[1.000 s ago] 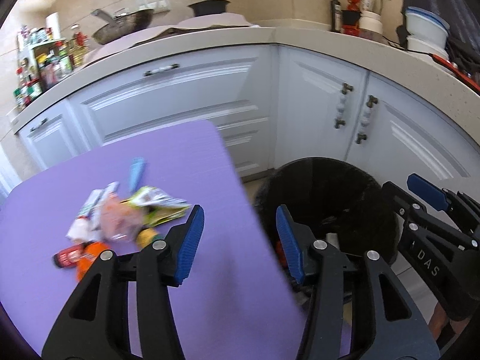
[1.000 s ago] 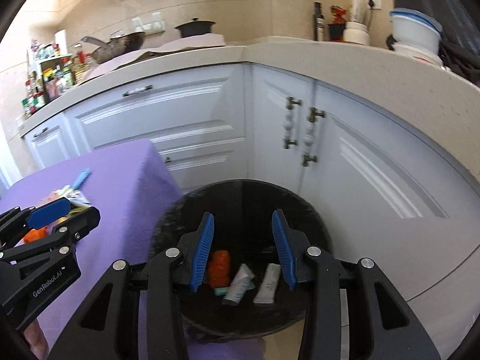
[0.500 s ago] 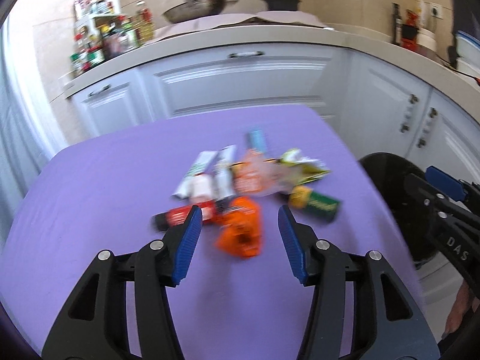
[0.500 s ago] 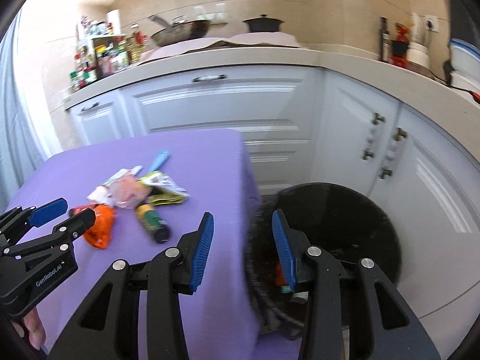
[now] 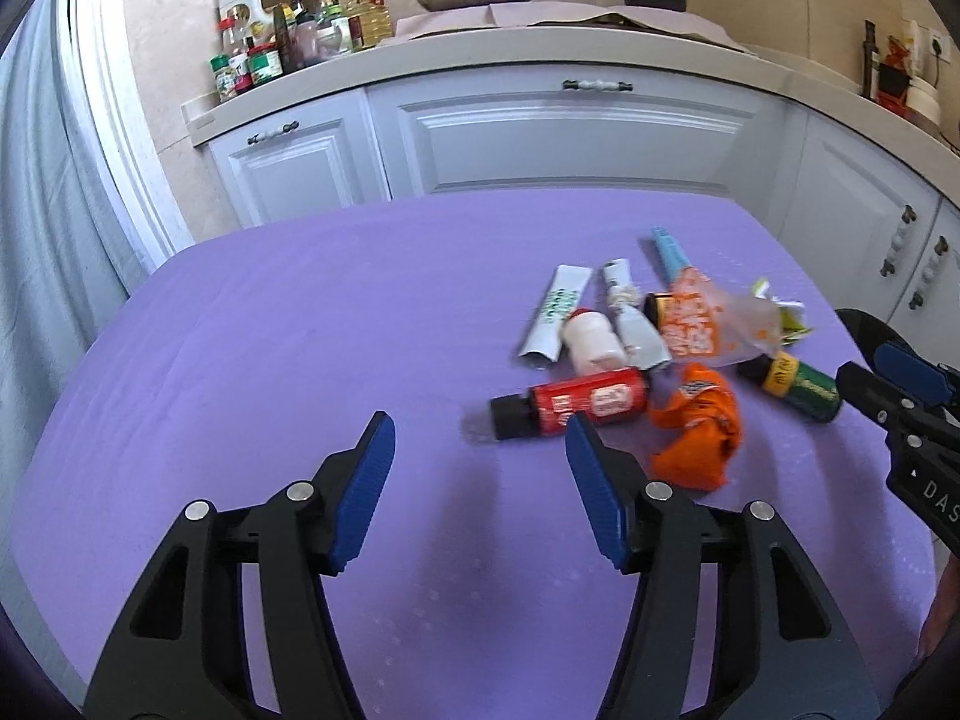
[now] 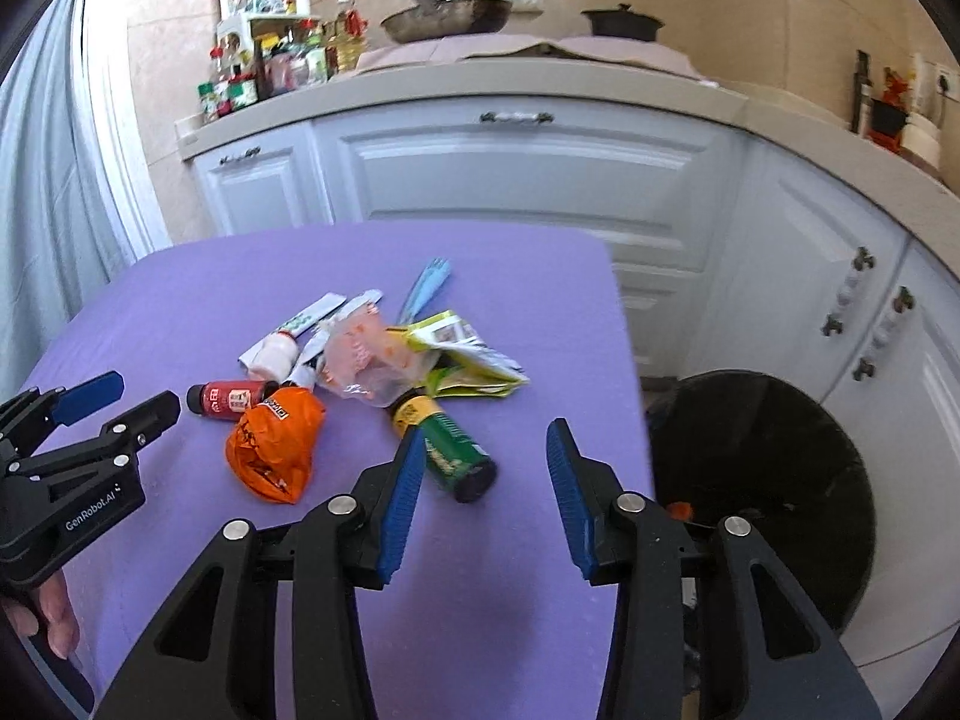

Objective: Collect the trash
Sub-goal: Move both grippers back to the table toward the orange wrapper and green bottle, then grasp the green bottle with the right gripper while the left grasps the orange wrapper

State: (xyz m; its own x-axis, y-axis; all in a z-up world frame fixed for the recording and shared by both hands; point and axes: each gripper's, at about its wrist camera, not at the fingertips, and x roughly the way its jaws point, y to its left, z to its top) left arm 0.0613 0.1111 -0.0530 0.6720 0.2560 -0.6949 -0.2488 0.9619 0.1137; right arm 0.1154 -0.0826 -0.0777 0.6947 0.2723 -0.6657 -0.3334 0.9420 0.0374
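In a kitchen with white cabinets, a purple-covered table (image 5: 300,360) bore a heap of trash (image 6: 360,378) near its edge beside the black bin (image 6: 780,456). Just short of the heap hung the left gripper (image 5: 480,480) and the right gripper (image 6: 480,480), jaws apart, having just opened wider, with nothing between them.

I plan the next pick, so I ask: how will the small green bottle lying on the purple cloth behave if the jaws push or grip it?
The green bottle lies on its side and looks round, so a push would probably roll it. It looks rigid, so it should keep its shape when gripped. Its glossy wall may slip between the pads.
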